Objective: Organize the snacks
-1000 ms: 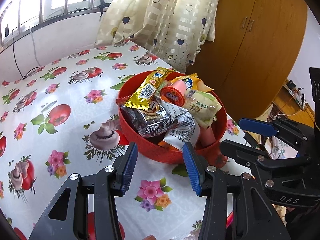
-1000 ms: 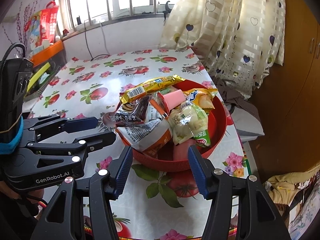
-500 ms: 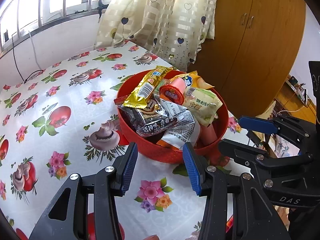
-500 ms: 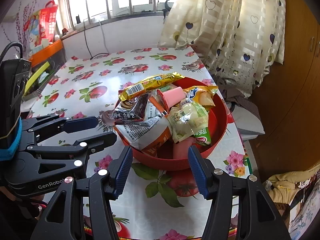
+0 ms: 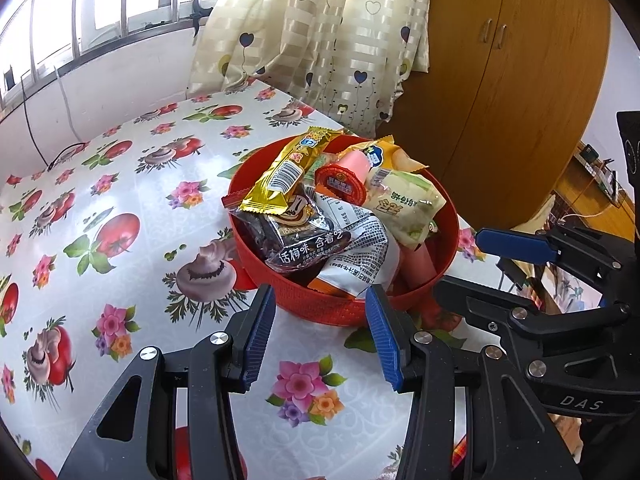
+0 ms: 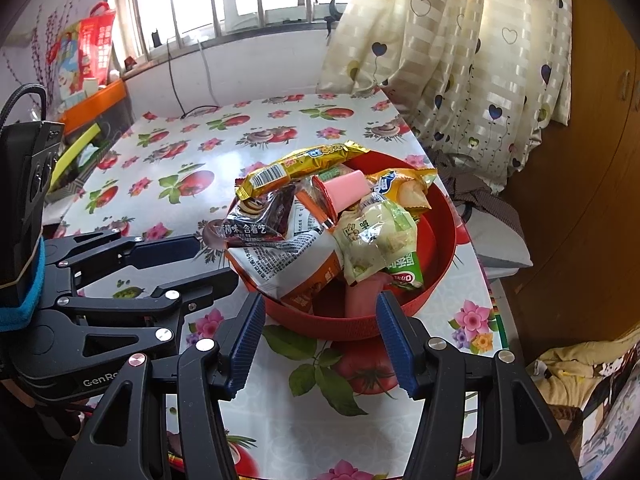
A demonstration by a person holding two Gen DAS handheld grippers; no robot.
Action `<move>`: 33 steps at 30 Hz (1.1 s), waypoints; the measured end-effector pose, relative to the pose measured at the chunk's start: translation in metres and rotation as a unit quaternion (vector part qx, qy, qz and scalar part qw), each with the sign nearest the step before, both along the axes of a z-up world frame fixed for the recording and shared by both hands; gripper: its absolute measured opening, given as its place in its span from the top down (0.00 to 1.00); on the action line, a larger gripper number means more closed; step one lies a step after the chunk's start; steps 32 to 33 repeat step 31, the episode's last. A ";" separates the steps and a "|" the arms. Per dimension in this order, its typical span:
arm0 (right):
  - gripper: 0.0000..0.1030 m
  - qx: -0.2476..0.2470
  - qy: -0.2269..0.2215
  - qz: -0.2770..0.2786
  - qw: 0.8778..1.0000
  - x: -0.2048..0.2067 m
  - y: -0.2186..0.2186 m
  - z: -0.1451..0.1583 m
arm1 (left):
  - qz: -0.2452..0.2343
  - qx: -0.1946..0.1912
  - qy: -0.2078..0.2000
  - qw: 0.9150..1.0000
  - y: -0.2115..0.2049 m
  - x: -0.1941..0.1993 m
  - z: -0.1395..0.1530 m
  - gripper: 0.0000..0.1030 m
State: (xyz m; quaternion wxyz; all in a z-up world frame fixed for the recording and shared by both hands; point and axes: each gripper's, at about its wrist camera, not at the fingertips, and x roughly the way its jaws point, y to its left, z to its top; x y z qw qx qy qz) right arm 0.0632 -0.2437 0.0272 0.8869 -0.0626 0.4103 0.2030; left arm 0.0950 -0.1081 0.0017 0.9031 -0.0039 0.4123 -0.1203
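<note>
A round red basket [image 5: 344,312] [image 6: 444,216] stands on the flowered tablecloth, heaped with snack packets. On top lies a gold wrapper [image 5: 288,172] [image 6: 296,164], with a dark plum packet [image 5: 300,240] [image 6: 256,220], a pink cup [image 5: 344,176] [image 6: 348,188], a pale green pack [image 5: 404,204] [image 6: 376,240] and a white-and-orange bag [image 5: 360,256] [image 6: 288,264] around it. My left gripper [image 5: 320,300] is open just short of the basket's near rim, holding nothing. My right gripper [image 6: 320,304] is also open and empty, close before the rim. Each gripper shows at the side of the other's view.
The table [image 5: 120,200] with its tomato and mushroom cloth stretches left toward a window wall. A heart-print curtain [image 5: 320,40] hangs behind, a wooden wardrobe [image 5: 520,80] stands right. An orange shelf [image 6: 92,100] with bags sits at the far left.
</note>
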 end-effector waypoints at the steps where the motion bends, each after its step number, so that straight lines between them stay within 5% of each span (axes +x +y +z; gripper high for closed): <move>1: 0.46 0.000 0.000 0.000 1.000 0.000 0.000 0.000 | 0.000 0.002 0.001 1.000 -0.001 0.000 0.000 0.53; 33: 0.46 0.003 0.004 -0.003 1.000 0.001 -0.004 -0.007 | -0.010 0.000 -0.001 1.000 -0.006 0.005 -0.005 0.53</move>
